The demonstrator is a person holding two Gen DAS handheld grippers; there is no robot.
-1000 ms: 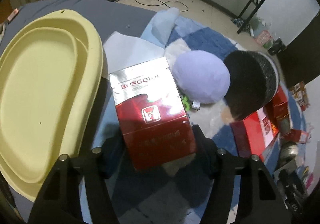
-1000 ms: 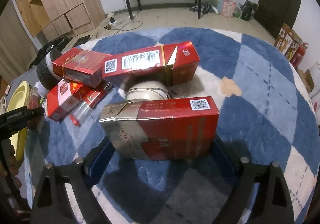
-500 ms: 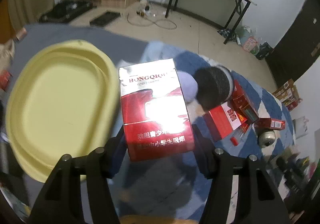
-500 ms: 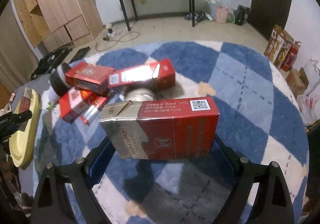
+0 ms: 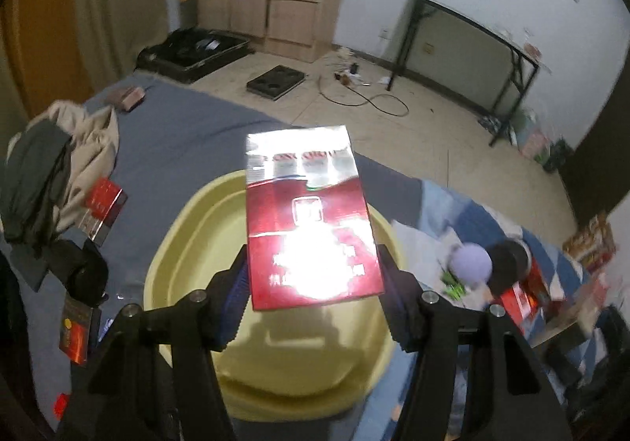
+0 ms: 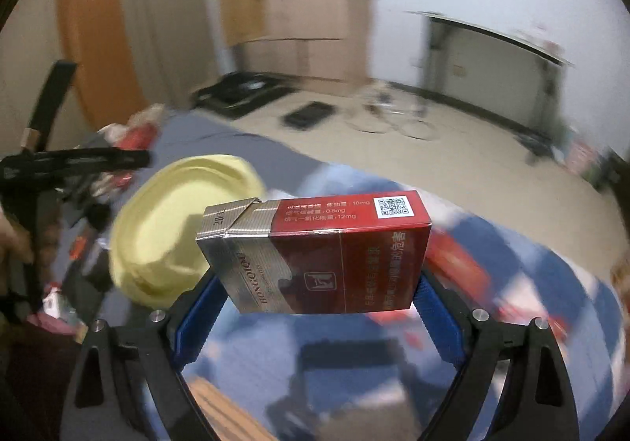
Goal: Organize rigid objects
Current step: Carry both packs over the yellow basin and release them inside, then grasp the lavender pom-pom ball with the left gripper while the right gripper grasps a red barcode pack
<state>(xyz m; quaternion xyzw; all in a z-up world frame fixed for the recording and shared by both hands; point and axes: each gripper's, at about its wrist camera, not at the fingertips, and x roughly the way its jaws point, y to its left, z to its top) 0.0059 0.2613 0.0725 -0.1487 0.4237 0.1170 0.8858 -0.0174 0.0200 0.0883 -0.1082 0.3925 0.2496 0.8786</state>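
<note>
My left gripper is shut on a red cigarette pack, held upright over the yellow oval basin that lies on the grey blanket. My right gripper is shut on a second red cigarette pack, gripped sideways by its ends, in the air to the right of the same yellow basin. The left gripper's black frame shows at the left edge of the right wrist view. That view is blurred by motion.
Red boxes and a heap of clothes lie on the grey blanket left of the basin. A lilac ball, a black round thing and more red boxes sit on the blue-and-white rug at right.
Both grippers lifted their packs off the rug and swung left toward the yellow basin. The left pack now hangs over the basin; the right one has neared it.
</note>
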